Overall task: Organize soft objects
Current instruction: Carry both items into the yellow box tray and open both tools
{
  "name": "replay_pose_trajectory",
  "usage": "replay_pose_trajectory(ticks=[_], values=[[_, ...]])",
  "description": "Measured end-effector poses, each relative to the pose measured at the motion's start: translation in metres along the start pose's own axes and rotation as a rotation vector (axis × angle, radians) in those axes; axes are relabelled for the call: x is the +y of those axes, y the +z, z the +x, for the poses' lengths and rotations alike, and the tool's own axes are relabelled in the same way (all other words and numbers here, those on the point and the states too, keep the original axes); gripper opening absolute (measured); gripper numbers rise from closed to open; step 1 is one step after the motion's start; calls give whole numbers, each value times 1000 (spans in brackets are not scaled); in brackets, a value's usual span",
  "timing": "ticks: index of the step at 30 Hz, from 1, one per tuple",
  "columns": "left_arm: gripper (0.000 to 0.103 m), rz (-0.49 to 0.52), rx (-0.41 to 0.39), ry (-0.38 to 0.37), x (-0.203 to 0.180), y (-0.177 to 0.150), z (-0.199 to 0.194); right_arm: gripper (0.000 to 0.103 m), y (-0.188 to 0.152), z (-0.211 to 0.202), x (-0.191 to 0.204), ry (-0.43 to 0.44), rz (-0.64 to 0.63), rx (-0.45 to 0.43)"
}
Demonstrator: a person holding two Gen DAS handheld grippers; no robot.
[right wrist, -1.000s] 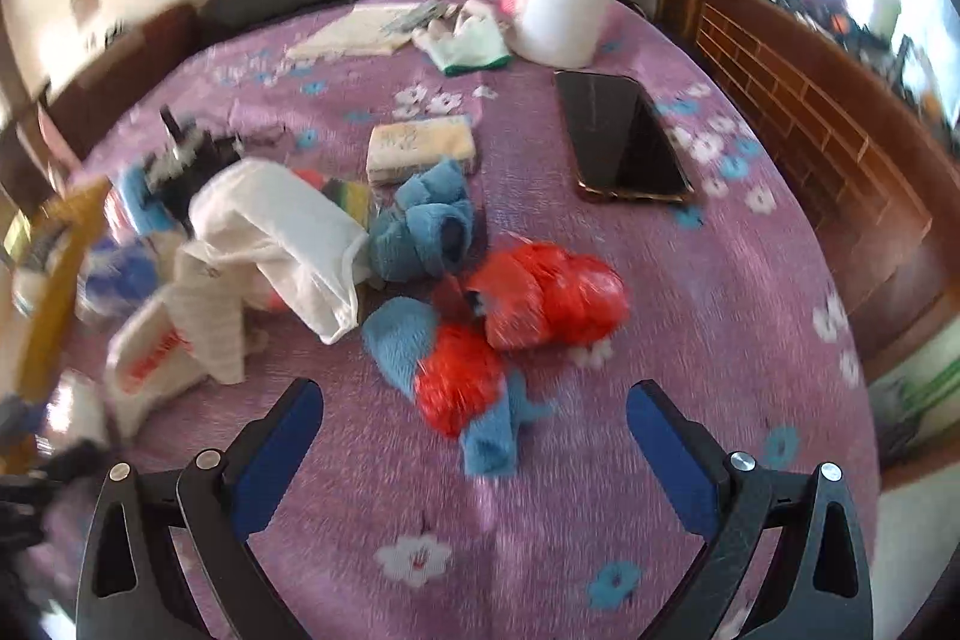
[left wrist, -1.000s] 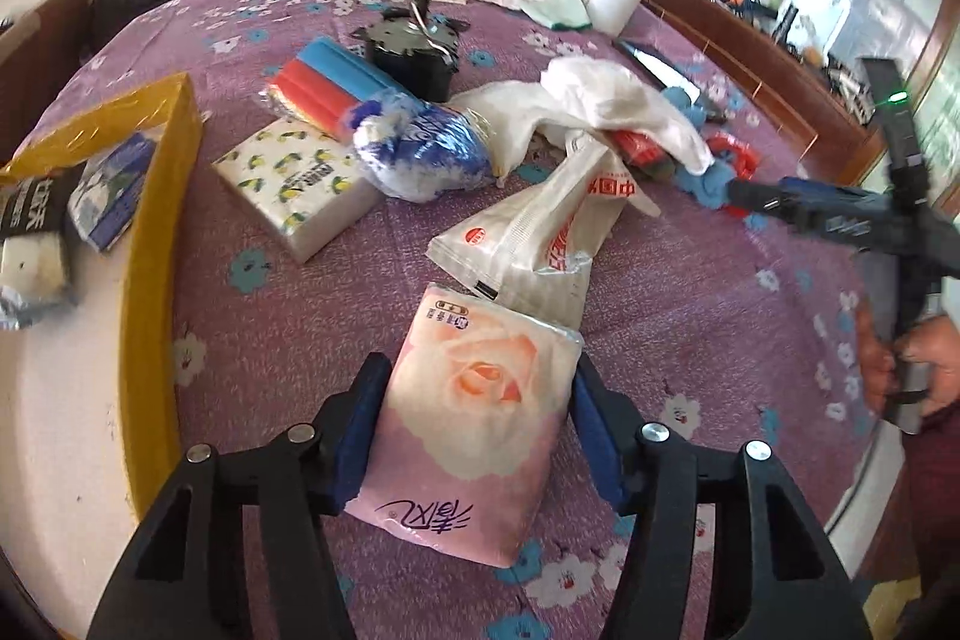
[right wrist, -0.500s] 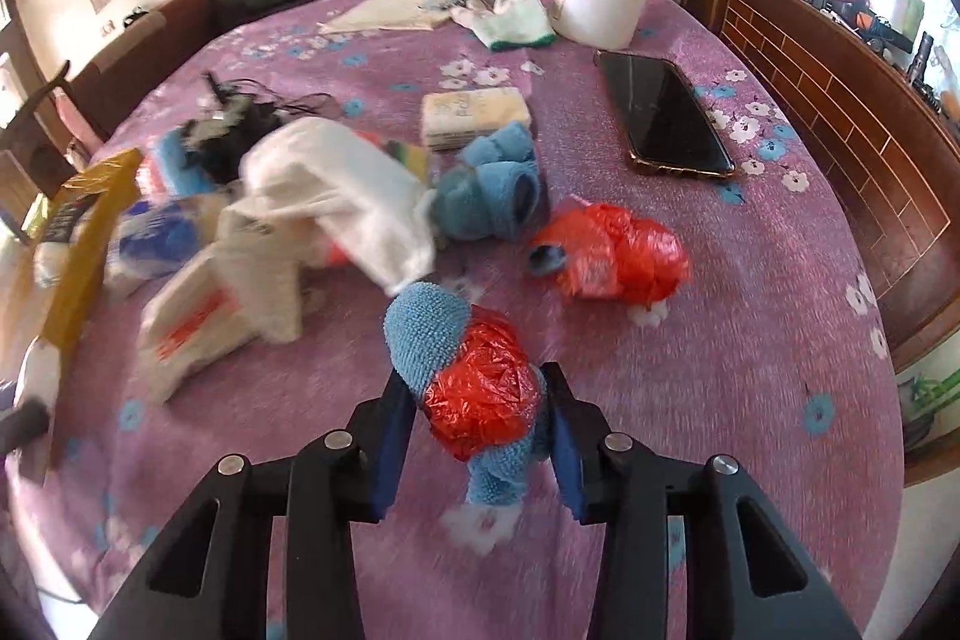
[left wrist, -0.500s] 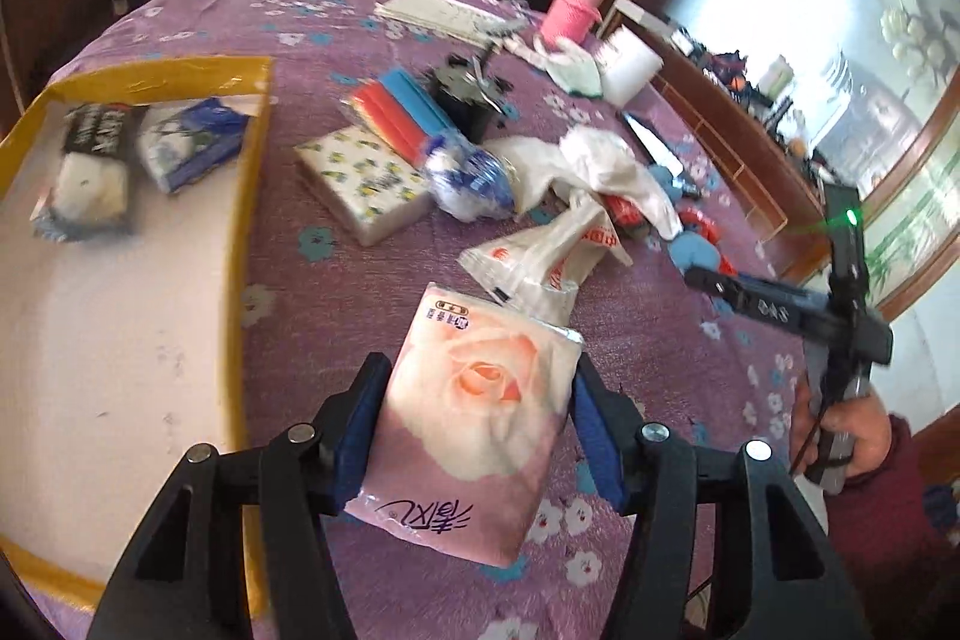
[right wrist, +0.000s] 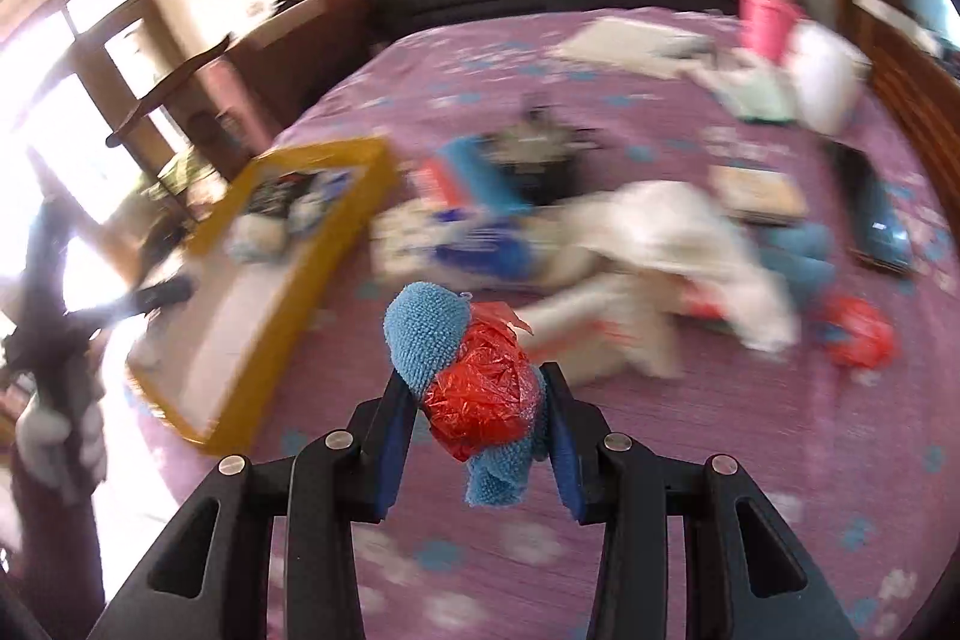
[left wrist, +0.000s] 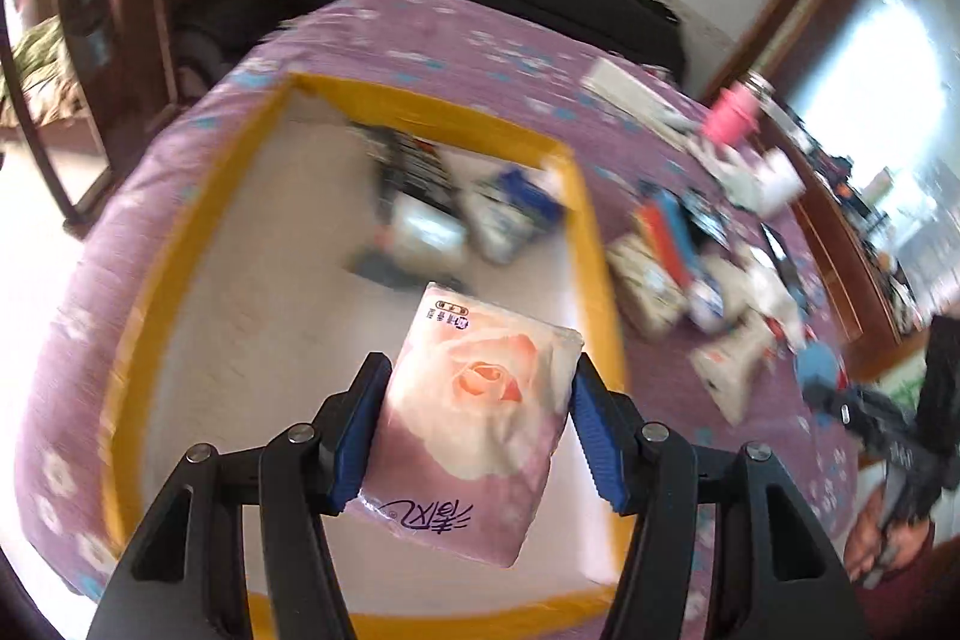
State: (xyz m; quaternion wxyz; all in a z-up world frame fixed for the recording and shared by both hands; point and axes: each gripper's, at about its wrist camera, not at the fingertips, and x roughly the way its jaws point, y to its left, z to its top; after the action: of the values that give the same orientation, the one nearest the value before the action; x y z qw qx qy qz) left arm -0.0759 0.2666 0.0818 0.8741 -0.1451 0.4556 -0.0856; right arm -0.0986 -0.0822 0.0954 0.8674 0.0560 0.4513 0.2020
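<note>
The left gripper [left wrist: 477, 424] has its jaws clamped on a pink rose-print tissue pack [left wrist: 480, 412], held above the yellow-rimmed tray [left wrist: 591, 244]. The right gripper [right wrist: 477, 424] has its jaws closed on a blue knitted sock stuffed with red plastic [right wrist: 474, 388], above the purple flowered worktop [right wrist: 750, 436], the tray at 10 o'clock.

Both views are bright daylight; the left wrist view has a blown-out window [left wrist: 888, 100] at 2 o'clock; the right wrist view has white glare from a window [right wrist: 66, 112] at 9 o'clock, washing out the tray [right wrist: 288, 292] beside it; motion blur smears the table [right wrist: 660, 460] and clutter in both; only the grippers and what they hold stay sharp; fisheye bending curves the table edge; dark vignette fills the corners.
</note>
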Motion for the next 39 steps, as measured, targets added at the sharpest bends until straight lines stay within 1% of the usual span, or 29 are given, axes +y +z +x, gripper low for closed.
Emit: replay_pose_trajectory(ticks=[1, 4, 7, 10, 13, 15, 16, 22, 25, 26, 27, 28, 29, 30, 31, 32, 36, 39], values=[[59, -10, 2, 7, 6, 7, 2, 44, 5, 10, 17, 25, -26, 15], [59, -47, 5, 42, 28, 28, 12, 44, 14, 33, 61, 61, -104, 43], [59, -93, 27, 38, 49, 51, 31, 44, 19, 54, 97, 95, -165, 78], [59, -124, 59, 36, 59, 64, 53, 45, 24, 79, 129, 117, -216, 114], [59, -143, 73, 35, 67, 74, 68, 45, 30, 105, 145, 121, -232, 142], [59, -153, 72, 33, 69, 80, 76, 45, 37, 116, 153, 108, -244, 134], [59, -155, 69, 36, 69, 83, 80, 45, 42, 125, 158, 99, -251, 145], [61, -164, 47, 56, 69, 94, 90, 45, 60, 164, 166, 59, -257, 197], [65, -182, 28, 19, 71, 96, 87, 48, 64, 174, 172, 11, -284, 171], [66, -187, 24, 10, 72, 97, 85, 50, 67, 175, 173, 6, -290, 158], [68, -197, 17, -6, 73, 96, 82, 61, 69, 177, 173, 16, -289, 150], [69, -207, 13, -16, 75, 97, 80, 67, 71, 177, 172, 21, -284, 145], [70, -219, 6, -32, 76, 96, 76, 76, 74, 176, 170, 27, -272, 131], [73, -232, -8, -53, 78, 95, 69, 77, 75, 174, 170, 34, -263, 120], [77, -237, -22, -52, 78, 95, 63, 78, 77, 170, 167, 46, -249, 108], [78, -238, -34, -45, 78, 94, 58, 78, 78, 165, 165, 59, -237, 97], [79, -205, -91, -31, 70, 85, 26, 81, 76, 137, 152, 67, -199, 46], [82, -168, -121, -19, 54, 74, 7, 84, 69, 111, 129, 60, -149, 9]])
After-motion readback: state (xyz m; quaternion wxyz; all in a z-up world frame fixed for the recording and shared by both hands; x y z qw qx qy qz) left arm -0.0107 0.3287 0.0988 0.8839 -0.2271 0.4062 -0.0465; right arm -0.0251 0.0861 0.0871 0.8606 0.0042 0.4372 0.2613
